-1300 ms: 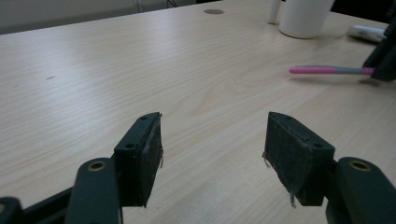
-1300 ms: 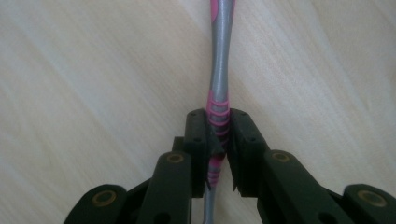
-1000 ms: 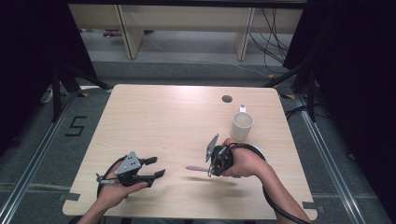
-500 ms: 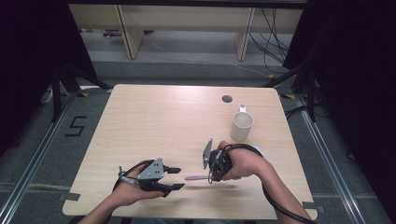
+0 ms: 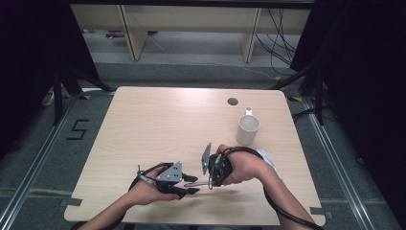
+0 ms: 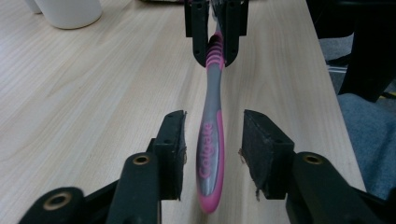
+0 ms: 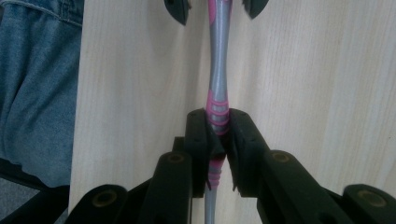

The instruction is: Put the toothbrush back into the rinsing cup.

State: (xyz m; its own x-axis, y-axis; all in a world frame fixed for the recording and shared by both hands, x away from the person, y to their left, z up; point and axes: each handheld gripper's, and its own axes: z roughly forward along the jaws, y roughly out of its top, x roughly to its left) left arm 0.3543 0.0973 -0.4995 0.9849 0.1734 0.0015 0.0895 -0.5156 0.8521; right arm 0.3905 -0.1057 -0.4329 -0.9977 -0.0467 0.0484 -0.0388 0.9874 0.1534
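between right tongs (image 7: 218, 135), pink-grey toothbrush (image 6: 211, 140) is clamped at ribbed neck, held above desk (image 5: 158, 124). handle end is flanked by left tongs (image 6: 214, 154), just closing, pads not yet touching.

A pale wood tabletop (image 5: 158, 124) stands on a grey floor (image 5: 43, 167) marked with a black "5" (image 5: 78, 130). Beyond it, light wooden shelving (image 5: 186, 21) sits between dark curtains (image 5: 28, 57), with cables (image 5: 280, 28) trailing.
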